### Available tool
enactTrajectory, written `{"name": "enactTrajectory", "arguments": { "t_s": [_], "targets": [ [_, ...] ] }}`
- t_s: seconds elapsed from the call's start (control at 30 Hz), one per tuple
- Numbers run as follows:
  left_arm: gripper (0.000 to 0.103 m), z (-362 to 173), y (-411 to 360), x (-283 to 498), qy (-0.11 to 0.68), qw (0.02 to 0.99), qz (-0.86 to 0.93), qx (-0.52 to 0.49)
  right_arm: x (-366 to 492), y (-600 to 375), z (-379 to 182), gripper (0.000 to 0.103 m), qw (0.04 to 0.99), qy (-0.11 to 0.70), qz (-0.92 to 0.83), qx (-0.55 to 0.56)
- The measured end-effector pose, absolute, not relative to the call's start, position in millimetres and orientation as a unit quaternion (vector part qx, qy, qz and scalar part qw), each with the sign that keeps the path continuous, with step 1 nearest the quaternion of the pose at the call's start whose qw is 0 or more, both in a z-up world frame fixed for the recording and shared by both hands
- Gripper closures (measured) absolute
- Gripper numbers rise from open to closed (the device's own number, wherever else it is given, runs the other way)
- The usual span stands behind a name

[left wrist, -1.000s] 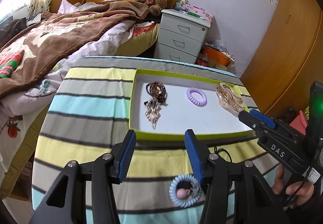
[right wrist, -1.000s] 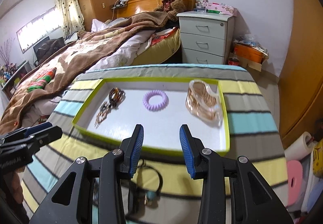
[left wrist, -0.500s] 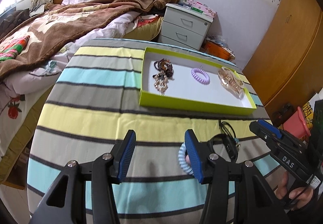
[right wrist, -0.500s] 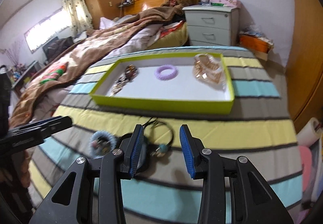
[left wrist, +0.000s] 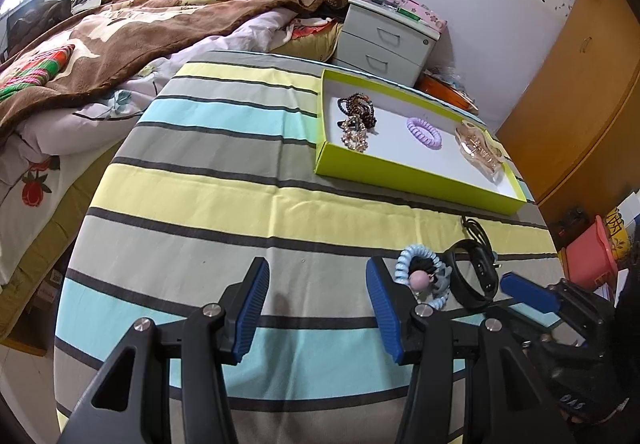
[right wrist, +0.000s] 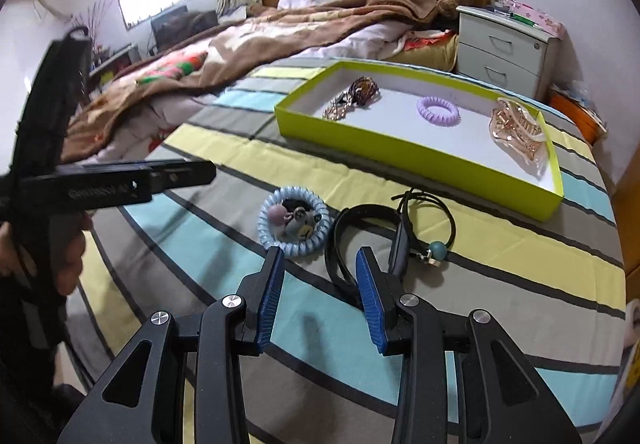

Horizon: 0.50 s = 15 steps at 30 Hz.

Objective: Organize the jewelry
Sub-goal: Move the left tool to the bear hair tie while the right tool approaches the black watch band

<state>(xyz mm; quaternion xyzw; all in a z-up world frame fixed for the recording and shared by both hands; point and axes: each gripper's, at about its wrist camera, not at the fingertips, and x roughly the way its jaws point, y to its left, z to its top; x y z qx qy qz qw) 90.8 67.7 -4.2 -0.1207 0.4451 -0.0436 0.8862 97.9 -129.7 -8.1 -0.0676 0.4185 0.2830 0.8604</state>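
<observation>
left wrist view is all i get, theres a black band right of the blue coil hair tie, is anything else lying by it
Observer: Yes. The right wrist view shows a thin black cord looped beside the black band, and the cord carries a teal bead that your view does not show clearly.
Operator: is the right gripper holding anything
Observer: No. The right gripper stands open with only the striped cloth between its fingers. The blue coil hair tie lies just ahead of it, untouched.
</observation>
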Motion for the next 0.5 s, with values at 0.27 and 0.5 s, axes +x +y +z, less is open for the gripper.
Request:
{"name": "enactTrajectory", "arguments": {
  "t_s": [0.27, 0.5],
  "targets": [
    [0.051, -8.8, 72.6, 89.0, 0.449, 0.884, -0.042, -0.125, 104.8, -120.5, -18.7, 0.065, 0.852, 0.436, 0.266, -0.113],
    [0.051, -9.4, 69.5, 90.4, 0.452, 0.882, -0.044, -0.123, 94.4, -119.7, -17.3, 0.089, 0.857, 0.425, 0.252, -0.146]
  ]
}}
